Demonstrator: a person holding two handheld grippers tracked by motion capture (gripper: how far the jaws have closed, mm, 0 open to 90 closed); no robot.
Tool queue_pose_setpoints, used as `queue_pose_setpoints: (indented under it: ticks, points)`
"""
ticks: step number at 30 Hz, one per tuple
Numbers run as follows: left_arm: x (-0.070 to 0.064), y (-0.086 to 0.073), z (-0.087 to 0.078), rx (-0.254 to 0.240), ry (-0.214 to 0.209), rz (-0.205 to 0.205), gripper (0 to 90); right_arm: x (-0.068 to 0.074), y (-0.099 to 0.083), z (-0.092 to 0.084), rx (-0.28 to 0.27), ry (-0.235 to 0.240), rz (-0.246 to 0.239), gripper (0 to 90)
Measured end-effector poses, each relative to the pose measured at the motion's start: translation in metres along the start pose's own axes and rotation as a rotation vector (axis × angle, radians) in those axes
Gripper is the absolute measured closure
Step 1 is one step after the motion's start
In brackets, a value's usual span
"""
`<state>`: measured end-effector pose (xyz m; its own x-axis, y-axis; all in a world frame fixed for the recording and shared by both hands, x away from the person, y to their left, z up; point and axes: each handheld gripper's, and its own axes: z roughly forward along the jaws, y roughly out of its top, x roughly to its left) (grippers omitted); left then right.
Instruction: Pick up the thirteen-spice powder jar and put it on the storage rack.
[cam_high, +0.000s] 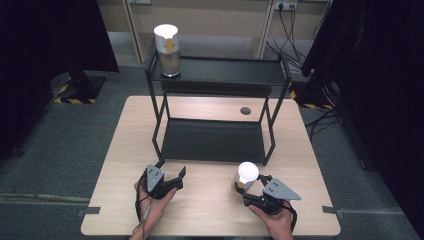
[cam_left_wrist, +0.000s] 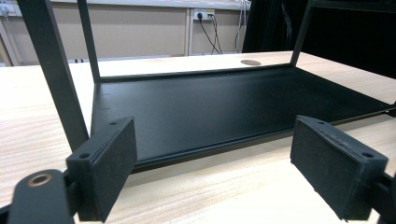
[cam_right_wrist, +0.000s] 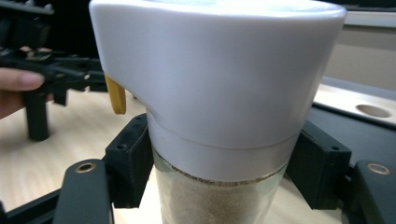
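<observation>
A glass jar (cam_high: 247, 175) with a white lid and sandy contents stands on the wooden table near its front right. My right gripper (cam_high: 247, 188) is shut on it. In the right gripper view the jar (cam_right_wrist: 219, 84) stands between the black pads (cam_right_wrist: 133, 158), which press its sides just under the lid; a yellow tab hangs from the lid. A second, similar jar (cam_high: 167, 47) stands at the left end of the black rack's top shelf (cam_high: 225, 72). My left gripper (cam_high: 171, 167) is open with nothing in it, in front of the rack's lower shelf (cam_left_wrist: 210, 102).
The black two-level metal rack (cam_high: 272, 125) takes up the table's middle and back, its thin posts at the corners. A round hole (cam_high: 245, 110) sits in the tabletop (cam_high: 210, 200) behind the lower shelf. Dark curtains and cables surround the table.
</observation>
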<state>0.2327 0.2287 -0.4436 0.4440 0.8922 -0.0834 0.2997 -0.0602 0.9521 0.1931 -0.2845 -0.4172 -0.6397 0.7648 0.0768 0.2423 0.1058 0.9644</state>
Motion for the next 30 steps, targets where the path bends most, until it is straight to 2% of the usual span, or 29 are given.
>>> queue_pose_setpoints:
  ticks: [8, 30]
  points:
    - [-0.001, 0.000, 0.000, 0.000, -0.001, 0.002, 14.3, 0.000, 0.008, -0.004, -0.035, -0.059, -0.004, 30.8]
    - [-0.001, 0.000, 0.000, -0.002, 0.002, -0.001, 14.3, -0.008, 0.043, -0.004, -0.141, -0.145, -0.022, 30.8]
